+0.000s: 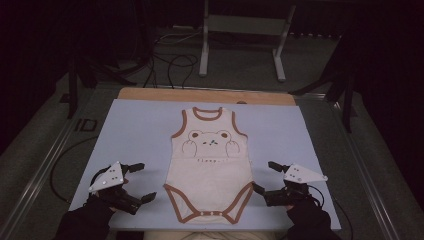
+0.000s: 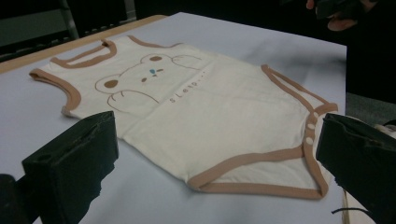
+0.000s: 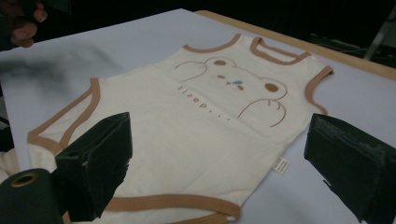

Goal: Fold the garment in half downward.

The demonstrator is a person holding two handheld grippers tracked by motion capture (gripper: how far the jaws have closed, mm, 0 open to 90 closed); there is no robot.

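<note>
A cream sleeveless baby bodysuit (image 1: 210,165) with brown trim and a bear print lies flat on the pale blue mat (image 1: 135,130), neck away from me. My left gripper (image 1: 142,181) rests open just left of the garment's lower edge, with nothing between its jaws. In the left gripper view the bodysuit (image 2: 201,116) spreads beyond the wide-apart jaws. My right gripper (image 1: 263,177) is open at the garment's lower right side, close to the leg opening. The right gripper view looks across the bodysuit (image 3: 201,126) and its small side label (image 3: 280,165).
The mat covers a wooden table (image 1: 200,94) whose far edge shows. A white metal stand (image 1: 242,30) and cables (image 1: 170,62) sit on the floor behind. Metal rails (image 1: 40,165) run along both sides of the table.
</note>
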